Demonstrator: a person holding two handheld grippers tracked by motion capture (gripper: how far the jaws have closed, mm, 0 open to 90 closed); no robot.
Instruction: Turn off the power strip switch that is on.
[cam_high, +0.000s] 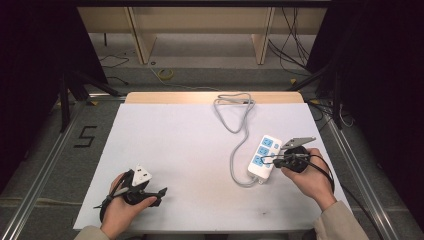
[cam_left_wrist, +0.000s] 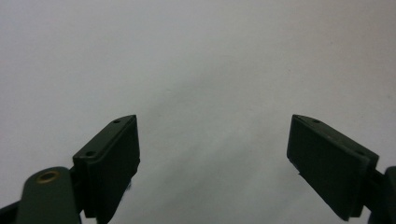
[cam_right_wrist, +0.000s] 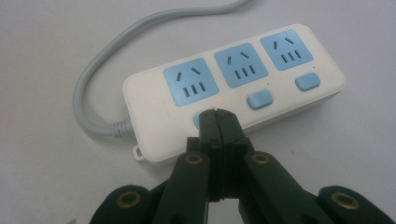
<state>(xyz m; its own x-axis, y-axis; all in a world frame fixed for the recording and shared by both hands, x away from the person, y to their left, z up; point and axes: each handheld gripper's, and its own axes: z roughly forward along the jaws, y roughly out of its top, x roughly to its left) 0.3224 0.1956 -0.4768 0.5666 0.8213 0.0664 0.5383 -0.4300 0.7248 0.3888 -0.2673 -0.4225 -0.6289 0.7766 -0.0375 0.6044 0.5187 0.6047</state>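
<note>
Right tongs (cam_right_wrist: 218, 114) closed tight, tips pressing the nearest blue switch on the white three-socket plastic power strip (cam_right_wrist: 233, 88) at the right of the white desk (cam_high: 190, 150); red indicator lit. Left tongs (cam_left_wrist: 212, 158) spread wide, nothing between them, over bare desk near-left.

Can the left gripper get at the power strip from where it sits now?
Probably yes. The left gripper rests open at the table's near left, and bare tabletop lies between it and the power strip. But the right gripper already sits shut at the strip's near switch.
</note>
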